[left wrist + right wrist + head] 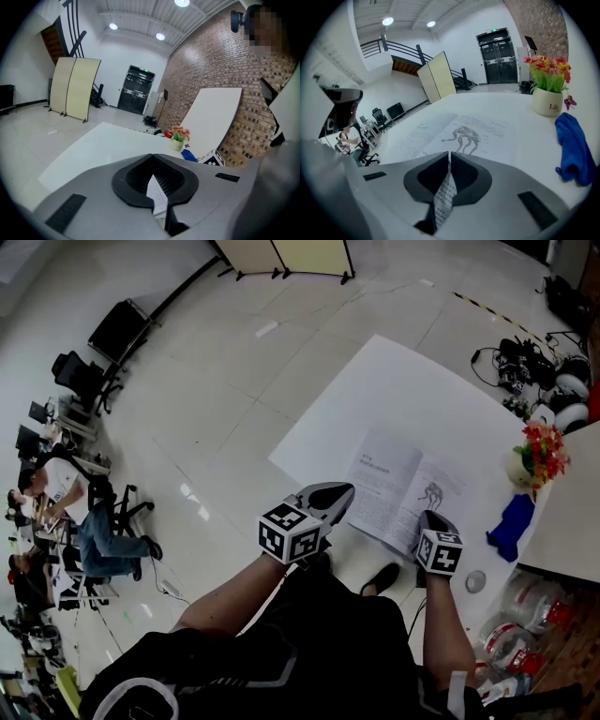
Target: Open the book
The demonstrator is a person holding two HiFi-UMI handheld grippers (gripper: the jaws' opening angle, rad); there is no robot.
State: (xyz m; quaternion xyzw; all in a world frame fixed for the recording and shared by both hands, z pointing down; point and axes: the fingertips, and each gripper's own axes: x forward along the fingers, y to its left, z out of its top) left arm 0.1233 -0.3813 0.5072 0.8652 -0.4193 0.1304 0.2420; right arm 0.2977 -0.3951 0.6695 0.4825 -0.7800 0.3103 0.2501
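Book point(403, 486) open, thin printed paper pages; left gripper point(342, 493), right gripper point(429, 516): fingers clamped tight on book's page edges.

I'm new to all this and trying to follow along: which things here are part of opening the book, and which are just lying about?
In the job:
the book, lying open
the left hand-held gripper and right hand-held gripper, each shut on the book

Lying about:
the flower pot
the blue cloth
the tangle of cables
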